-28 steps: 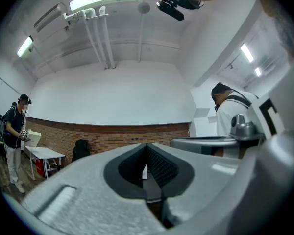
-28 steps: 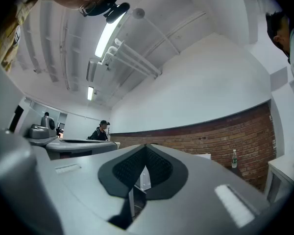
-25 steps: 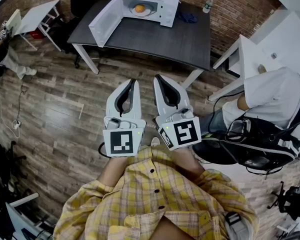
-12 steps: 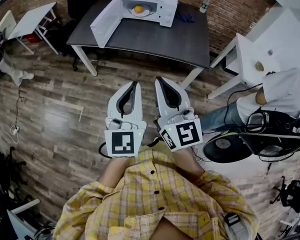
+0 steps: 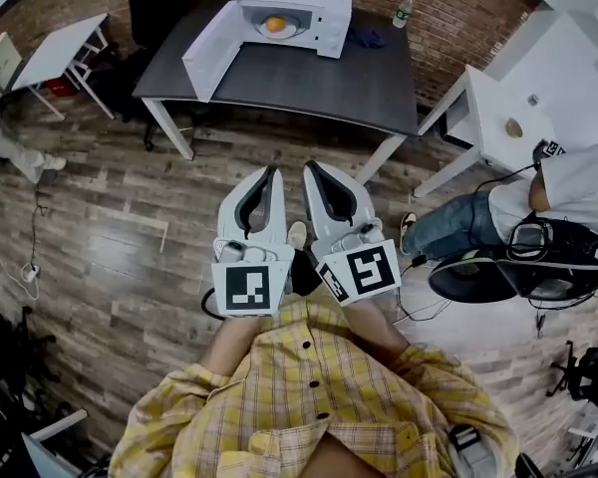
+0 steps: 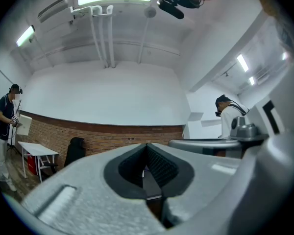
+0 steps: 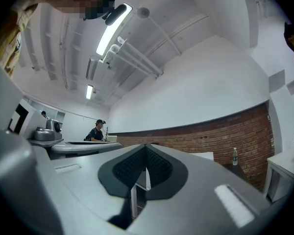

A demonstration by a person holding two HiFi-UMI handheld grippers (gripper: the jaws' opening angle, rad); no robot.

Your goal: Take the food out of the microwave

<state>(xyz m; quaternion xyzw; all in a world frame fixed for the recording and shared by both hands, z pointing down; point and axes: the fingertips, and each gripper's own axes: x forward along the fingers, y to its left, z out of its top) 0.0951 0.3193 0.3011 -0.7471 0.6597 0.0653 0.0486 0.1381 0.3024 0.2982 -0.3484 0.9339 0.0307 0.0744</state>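
Note:
A white microwave (image 5: 297, 8) stands at the back of a dark grey table (image 5: 319, 83), its door (image 5: 207, 50) swung open to the left. Inside lies an orange piece of food (image 5: 275, 24) on a white plate. Both grippers hang side by side over the wooden floor, well short of the table and pointing toward it. My left gripper (image 5: 272, 171) (image 6: 147, 145) is shut with nothing in it. My right gripper (image 5: 310, 166) (image 7: 146, 146) is shut and empty too. A sliver of the microwave shows between the right jaws.
A water bottle (image 5: 403, 11) and a blue cloth (image 5: 365, 37) sit on the table's right end. White tables stand at left (image 5: 62, 46) and right (image 5: 513, 103). A person (image 5: 563, 182) sits at the right beside a black chair (image 5: 503, 272). Cables lie on the floor.
Both grippers have come forward toward the table, still shut. The table and microwave sit slightly nearer in the head view, and the seated person has shifted right.

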